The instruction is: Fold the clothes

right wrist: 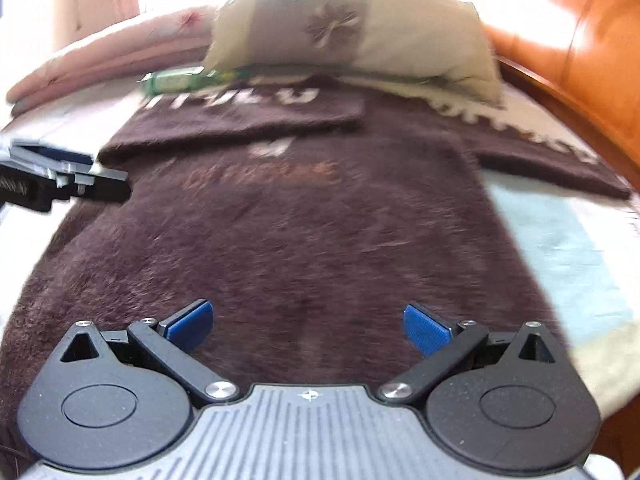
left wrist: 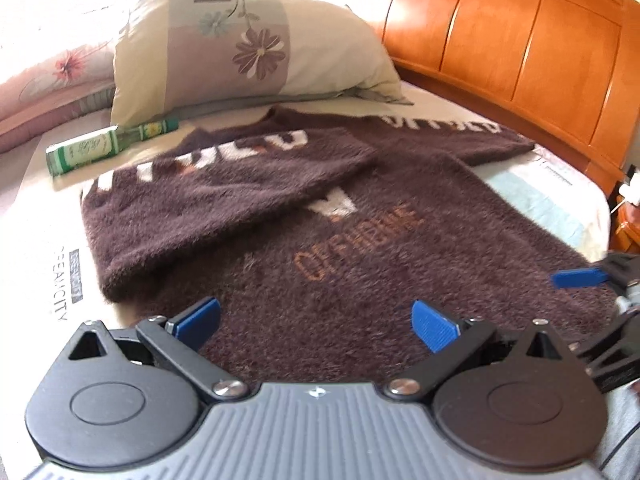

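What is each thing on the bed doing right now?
Brown sweater: lying flat, left sleeve folded across the body, right sleeve spread out.
Pillow: lying at the sweater's top edge.
Green box: lying on its side beside the pillow.
Left tool: open, empty.
Right tool: open, empty.

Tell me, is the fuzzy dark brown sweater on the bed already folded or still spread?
Partly folded: the fuzzy dark brown sweater lies flat, its left sleeve folded across the chest, its right sleeve still stretched out.
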{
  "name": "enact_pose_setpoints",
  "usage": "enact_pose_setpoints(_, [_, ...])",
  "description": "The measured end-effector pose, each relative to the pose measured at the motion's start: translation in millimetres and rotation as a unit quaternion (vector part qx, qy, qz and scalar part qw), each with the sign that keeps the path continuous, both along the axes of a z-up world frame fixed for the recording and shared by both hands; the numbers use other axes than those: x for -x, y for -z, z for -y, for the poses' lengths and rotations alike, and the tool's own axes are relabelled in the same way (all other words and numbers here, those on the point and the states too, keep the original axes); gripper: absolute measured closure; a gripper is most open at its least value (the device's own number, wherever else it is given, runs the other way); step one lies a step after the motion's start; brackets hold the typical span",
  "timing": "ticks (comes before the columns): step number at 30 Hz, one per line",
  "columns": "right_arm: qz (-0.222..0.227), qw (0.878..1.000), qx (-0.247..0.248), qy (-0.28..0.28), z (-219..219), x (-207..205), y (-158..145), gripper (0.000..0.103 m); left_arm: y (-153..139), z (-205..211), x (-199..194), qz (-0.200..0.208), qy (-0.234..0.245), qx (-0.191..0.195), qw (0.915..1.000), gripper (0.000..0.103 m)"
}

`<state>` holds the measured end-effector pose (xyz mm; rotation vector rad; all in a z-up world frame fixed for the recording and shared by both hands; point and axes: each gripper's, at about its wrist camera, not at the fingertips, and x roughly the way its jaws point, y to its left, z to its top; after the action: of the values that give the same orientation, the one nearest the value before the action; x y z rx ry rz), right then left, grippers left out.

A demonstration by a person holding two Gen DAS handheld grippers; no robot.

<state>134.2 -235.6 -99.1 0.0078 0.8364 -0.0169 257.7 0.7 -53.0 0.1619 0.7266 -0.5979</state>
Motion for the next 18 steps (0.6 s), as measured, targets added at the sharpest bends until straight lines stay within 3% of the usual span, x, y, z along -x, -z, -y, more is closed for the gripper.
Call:
enact_pose_setpoints(3, [0.005, 1.0, 0.002, -0.019, -12.0, -5.8, 1.0, 0.0, -5.3, -1.8, 6.8, 0.016, 0.004, -0.004, 0.9999, 0.001])
enact_pose_setpoints(8, [0.004, 1.0, 0.01, -0.028, -14.7, 28.6, 3.2, 0.0, -8.2, -12.7, 2.8, 0.01, -0.014, 0.005, 0.9999, 0.001])
enact_pose_setpoints(12, [-0.023, 0.999, 0.0, -0.032, -23.2, 26.6, -10.4, 0.0, -9.7, -11.8, 3.9, 0.013, -0.019, 0.001, 0.9997, 0.001])
enact_pose_setpoints(15, [0.006, 0.998, -0.01, -0.067, -38.9, 21.1, -20.5, 0.0, -11.2, -8.8, 9.7, 0.017, -0.004, 0.007, 0.9998, 0.001])
enact_pose_setpoints(18, [0.003, 0.996, 0.0, -0.091, -59.1, 9.6, -12.1, 0.0, -8.7, -1.2, 14.1, 0.02, 0.007, -0.001, 0.9998, 0.001])
